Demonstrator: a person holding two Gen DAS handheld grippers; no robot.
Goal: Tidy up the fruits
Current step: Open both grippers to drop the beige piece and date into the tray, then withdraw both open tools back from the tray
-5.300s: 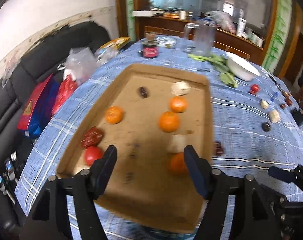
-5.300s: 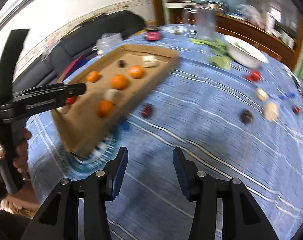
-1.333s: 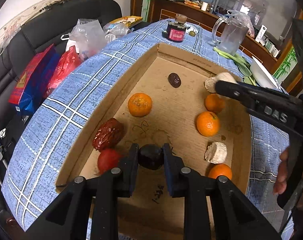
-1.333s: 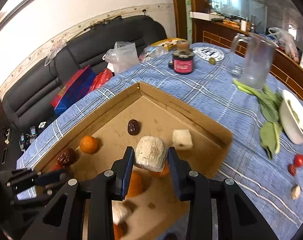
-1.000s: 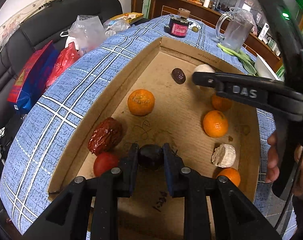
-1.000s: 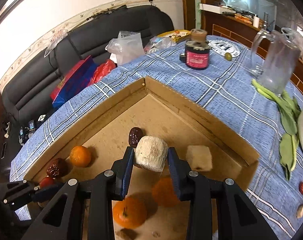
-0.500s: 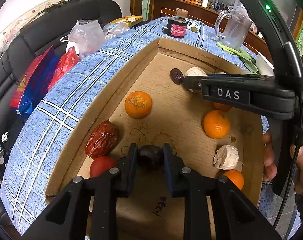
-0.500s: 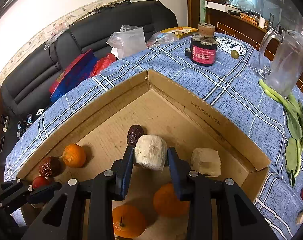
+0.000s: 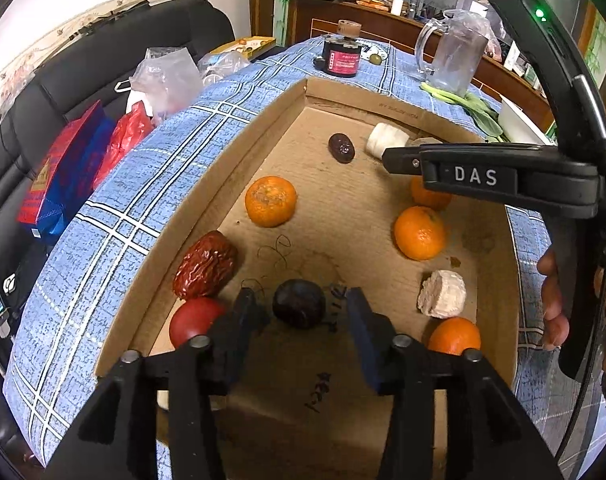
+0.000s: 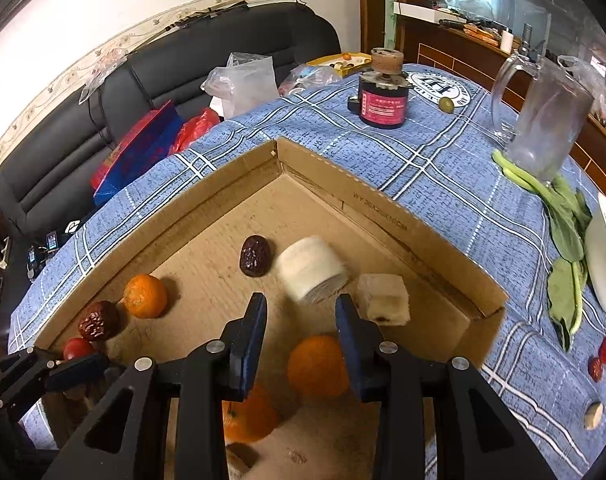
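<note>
Ahead of both tools: a blue plaid tablecloth (image 10: 443, 168) and, on it, a shallow cardboard box (image 9: 287, 128) taking up most of the view. Beyond the box's far wall — a glass pitcher (image 10: 543, 128), a dark red-labelled jar (image 10: 383, 96), leafy greens (image 10: 563, 216). Left of the box, a black sofa (image 10: 63, 128) with bags.

Left gripper (image 9: 303, 320): jaws opening, pads clear of the dark plum (image 9: 299, 308) lying on the box floor between them. Just left of its left finger, a red tomato (image 9: 191, 320) and a wrinkled red date (image 9: 205, 264). Ahead, loose oranges (image 9: 270, 201).

Right gripper (image 10: 301, 320): jaws apart, nothing gripped — the white cylinder chunk (image 10: 311, 268) just past the fingertips, blurred, beside a pale cube (image 10: 385, 298) and a dark date (image 10: 255, 256).
</note>
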